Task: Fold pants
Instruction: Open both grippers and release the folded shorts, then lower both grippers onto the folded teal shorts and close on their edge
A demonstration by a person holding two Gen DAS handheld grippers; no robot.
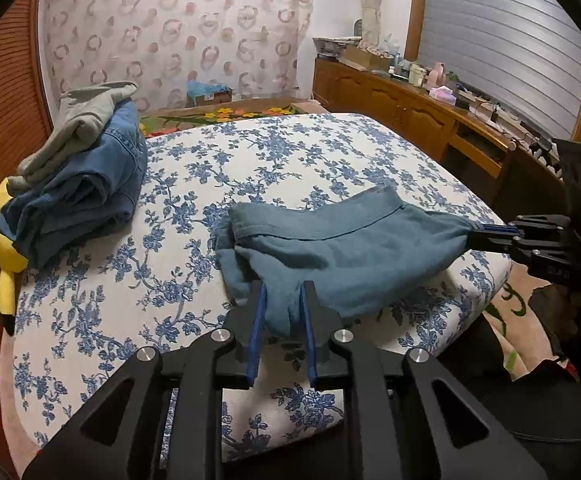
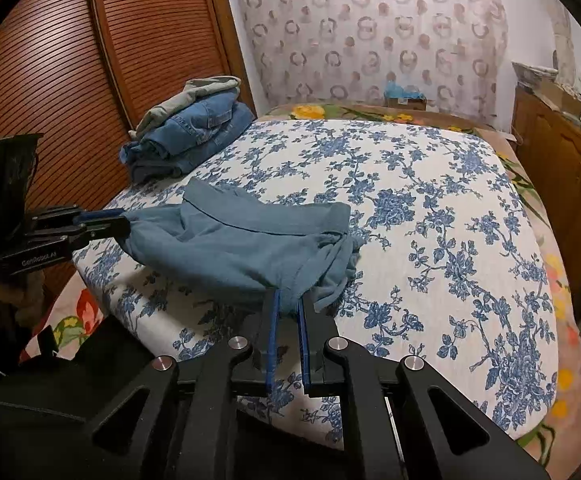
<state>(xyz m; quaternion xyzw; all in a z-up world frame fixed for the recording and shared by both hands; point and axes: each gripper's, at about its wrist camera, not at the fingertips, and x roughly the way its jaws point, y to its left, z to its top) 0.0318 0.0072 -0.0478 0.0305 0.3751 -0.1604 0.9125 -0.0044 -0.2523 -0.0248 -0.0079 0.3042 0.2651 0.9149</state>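
Nearest, the left gripper (image 1: 283,292) has its blue-lined fingers pinched on a bunched fold of the teal pants (image 1: 330,248), with cloth filling the narrow gap between them. Likewise the right gripper (image 2: 288,298) is clamped on another bunch of the same pants, its fingers almost together around the fabric. Between the two grips the pants hang stretched and slightly lifted over the near corner of the bed (image 1: 290,152), which is covered in white cloth with blue flowers. In the left wrist view the right gripper comes in at about three o'clock, holding the far end of the garment; in the right wrist view the left gripper comes in at about nine o'clock. Farther back, toward ten o'clock in the left view, a stack of folded clothes (image 1: 86,184) sits on the bed beside a yellow plush toy (image 1: 4,236). Beyond it stands a slatted wooden wardrobe (image 2: 70,80), then a curtain (image 1: 178,32) patterned with rings, and a wooden sideboard (image 1: 410,108) at about two o'clock.
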